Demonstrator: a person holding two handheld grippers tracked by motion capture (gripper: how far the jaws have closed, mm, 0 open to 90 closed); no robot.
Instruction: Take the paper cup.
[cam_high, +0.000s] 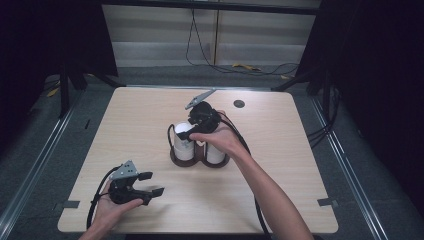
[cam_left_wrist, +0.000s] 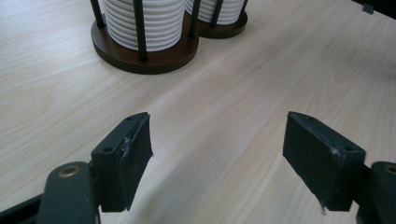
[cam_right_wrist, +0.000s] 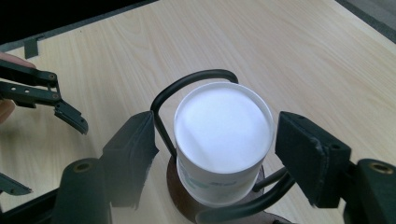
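Note:
A brown double-ring holder (cam_high: 199, 161) stands at mid-table with two stacks of white cups, the left stack (cam_high: 183, 140) and the right stack (cam_high: 215, 152), each caged by black wire loops. My right gripper (cam_high: 189, 131) hangs over the left stack. In the right gripper view its jaws straddle the top cup (cam_right_wrist: 224, 135) with a small gap on each side, and the left pad is close to the wire loop (cam_right_wrist: 187, 84). My left gripper (cam_high: 152, 183) rests low near the table's front left, open and empty (cam_left_wrist: 217, 154), facing the holder's base (cam_left_wrist: 140, 58).
The light wooden table (cam_high: 280, 190) has bare room all round the holder. A small dark round grommet (cam_high: 239, 103) sits near the far edge. Cables trail from both grippers, and more cables lie on the floor behind the table.

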